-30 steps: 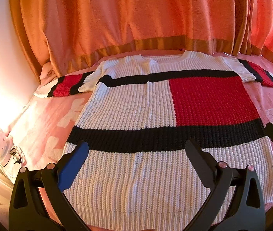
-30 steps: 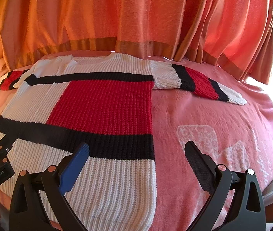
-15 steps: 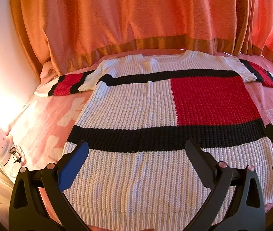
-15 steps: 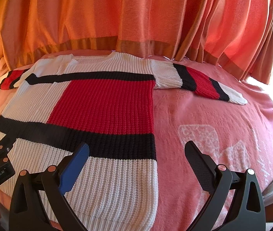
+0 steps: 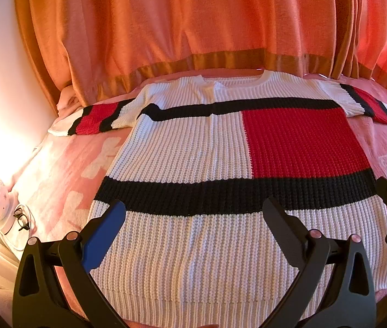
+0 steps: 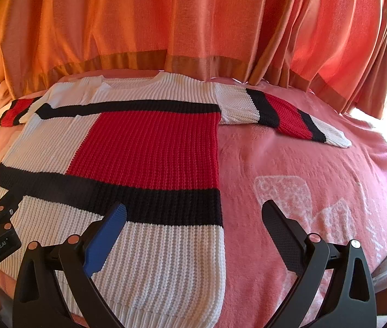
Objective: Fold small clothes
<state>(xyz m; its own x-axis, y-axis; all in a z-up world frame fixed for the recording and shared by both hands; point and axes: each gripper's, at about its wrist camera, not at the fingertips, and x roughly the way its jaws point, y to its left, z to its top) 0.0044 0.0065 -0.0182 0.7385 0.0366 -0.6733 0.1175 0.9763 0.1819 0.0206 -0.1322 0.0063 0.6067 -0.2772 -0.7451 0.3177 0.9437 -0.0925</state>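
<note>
Currently both claws hover above the near end of the bed with nothing between their fingers. The left claw (image 5: 193, 235) has its jaws spread wide over the white hem area of the sweater (image 5: 220, 164). The right claw (image 6: 193, 235) is equally wide open and straddles the sweater's right side edge, one finger over knit, the other over bare blanket (image 6: 302, 169).

Task status: no fold is visible. The sweater lies flat, front up, hem nearest the claws and neckline farthest, with both sleeves extended sideways. Judged from this layout, the folding has not begun; sleeves and body all remain to be folded.

Edges available for grasping, near to far:
- Ribbed hem, directly below the left claw.
- Right side seam, running straight away from the right claw.
- Right sleeve (image 6: 289, 114), lying on the blanket well apart from the right claw.
- Left sleeve (image 5: 97, 117), near the far left bed edge.

Open room: the blanket to the right of the sweater is broad. The left margin is narrower; a small white object with glasses (image 5: 21, 220) sits past it. The orange curtain (image 5: 179, 22) hangs just behind the neckline, limiting far-side travel.
</note>
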